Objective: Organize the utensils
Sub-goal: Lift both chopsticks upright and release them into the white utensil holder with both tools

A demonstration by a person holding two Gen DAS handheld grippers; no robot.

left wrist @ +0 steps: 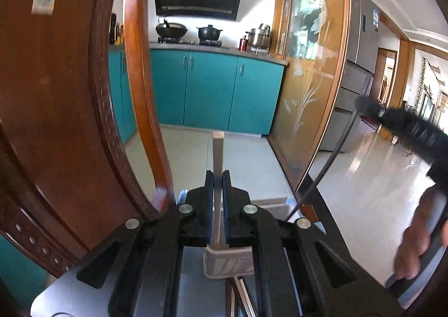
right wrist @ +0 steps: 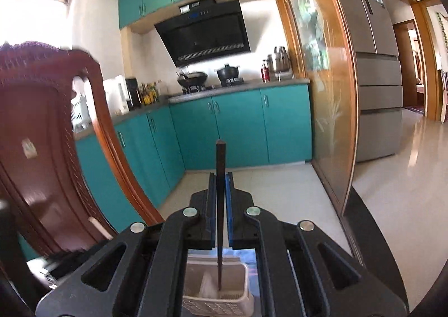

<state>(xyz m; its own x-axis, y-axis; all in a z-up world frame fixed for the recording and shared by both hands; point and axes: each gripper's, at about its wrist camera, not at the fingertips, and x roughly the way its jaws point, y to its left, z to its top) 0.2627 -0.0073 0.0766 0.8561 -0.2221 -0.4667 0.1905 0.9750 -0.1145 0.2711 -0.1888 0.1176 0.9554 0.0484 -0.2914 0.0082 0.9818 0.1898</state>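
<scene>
My left gripper (left wrist: 218, 176) is shut on a flat grey utensil handle (left wrist: 218, 154) that stands upright between the pads; its lower end runs down to a grey holder (left wrist: 228, 262) below the jaws. My right gripper (right wrist: 221, 178) is shut on a dark chopstick (right wrist: 220, 160), held upright, with its lower tip inside a white slotted utensil basket (right wrist: 218, 303) under the jaws. The right gripper and the hand holding it also show at the right edge of the left wrist view (left wrist: 414, 132).
A carved wooden chair back (left wrist: 70, 92) stands close on the left, also in the right wrist view (right wrist: 42, 134). Teal kitchen cabinets (right wrist: 238, 126) and a stove with pots lie ahead. A glass sliding door (right wrist: 327, 92) and a grey fridge (right wrist: 375, 64) stand to the right.
</scene>
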